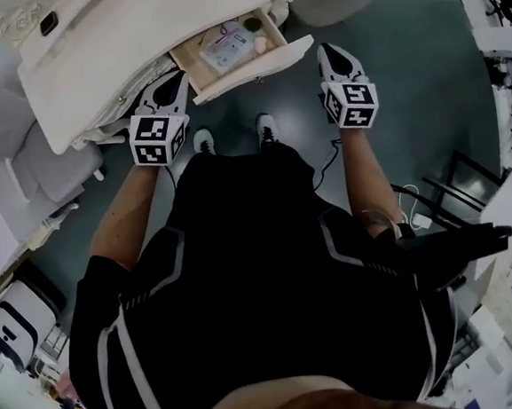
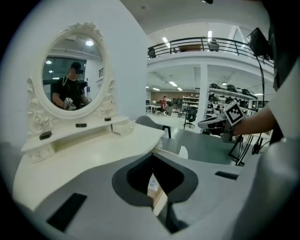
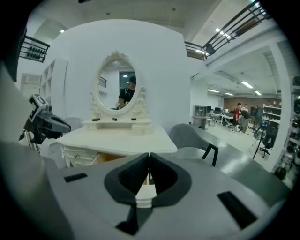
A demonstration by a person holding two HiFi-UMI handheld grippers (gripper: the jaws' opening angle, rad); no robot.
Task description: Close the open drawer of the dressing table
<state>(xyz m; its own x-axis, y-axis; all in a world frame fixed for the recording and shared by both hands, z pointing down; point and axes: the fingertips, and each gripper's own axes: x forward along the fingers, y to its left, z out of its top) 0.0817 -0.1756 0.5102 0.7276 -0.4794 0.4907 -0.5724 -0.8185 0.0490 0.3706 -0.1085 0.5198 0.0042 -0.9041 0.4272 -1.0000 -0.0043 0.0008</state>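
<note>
The white dressing table (image 1: 93, 71) stands ahead of me with its oval mirror (image 2: 72, 77). Its wooden drawer (image 1: 242, 44) is pulled out and holds papers and small items, with the white front panel (image 1: 257, 65) facing me. My left gripper (image 1: 176, 77) is shut and empty, its tip by the left end of the front panel. My right gripper (image 1: 329, 52) is also shut and empty, just off the panel's right end. In the left gripper view the jaws (image 2: 151, 157) meet over the drawer's edge. The right gripper view shows its jaws (image 3: 149, 155) closed above the drawer front (image 3: 145, 192).
A grey chair (image 3: 192, 138) stands to the right of the table. The person's shoes (image 1: 265, 129) are on the dark floor below the drawer. White furniture (image 1: 4, 177) crowds the left, and cables and frames (image 1: 434, 201) lie at the right.
</note>
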